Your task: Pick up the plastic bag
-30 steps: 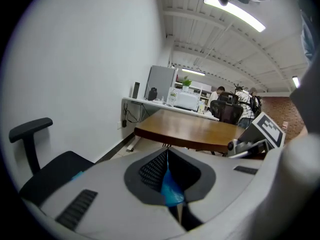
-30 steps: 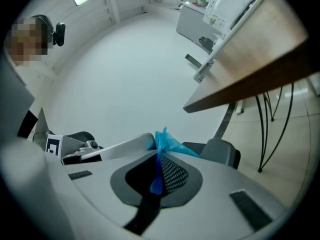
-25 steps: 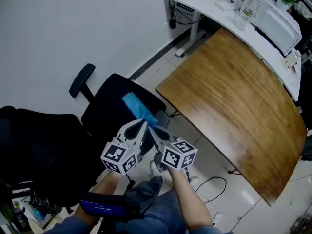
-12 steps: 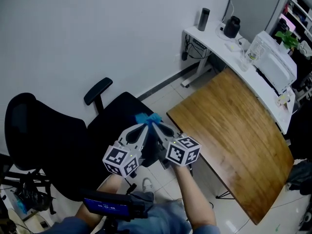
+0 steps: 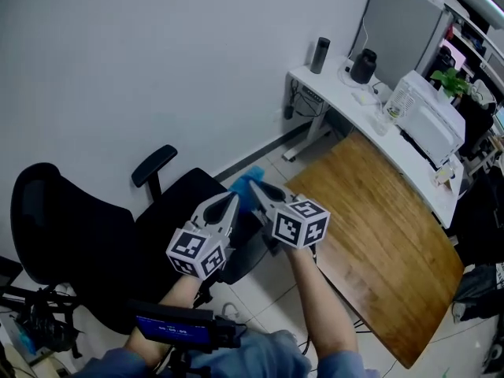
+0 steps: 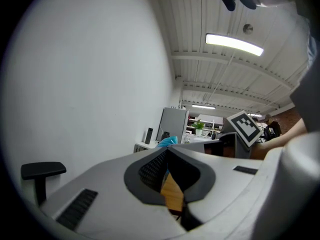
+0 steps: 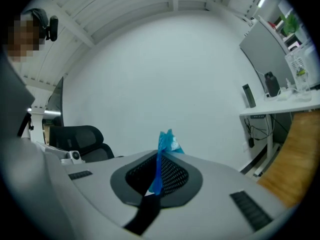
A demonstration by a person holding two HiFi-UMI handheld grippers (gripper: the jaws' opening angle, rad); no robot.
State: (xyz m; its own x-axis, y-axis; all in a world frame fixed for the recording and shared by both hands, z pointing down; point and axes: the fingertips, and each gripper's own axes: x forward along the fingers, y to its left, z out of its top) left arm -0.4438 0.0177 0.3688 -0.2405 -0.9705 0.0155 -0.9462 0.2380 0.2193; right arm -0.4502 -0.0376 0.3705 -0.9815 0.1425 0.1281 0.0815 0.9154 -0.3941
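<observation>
A crumpled blue plastic bag point(image 5: 245, 187) hangs in the air above the black office chair point(image 5: 79, 242), and my right gripper point(image 5: 254, 187) is shut on it. In the right gripper view a strip of the bag point(image 7: 161, 156) runs between the pressed pads and its top sticks out past the tips of the right gripper point(image 7: 159, 160). My left gripper point(image 5: 234, 201) is just left of the bag, its jaws shut with nothing between them. The left gripper view shows the left gripper's point(image 6: 166, 148) tips meeting, with the bag point(image 6: 167, 141) just beyond them.
A wooden table point(image 5: 382, 235) stands to the right. Behind it a white desk point(image 5: 370, 105) carries a bottle, a dark speaker and a clear container. A white wall fills the left and back. The chair's armrest point(image 5: 154, 164) juts up behind the grippers.
The bag lay on the chair seat a second ago. Now it is up off the seat in the right gripper, and both grippers have risen together.
</observation>
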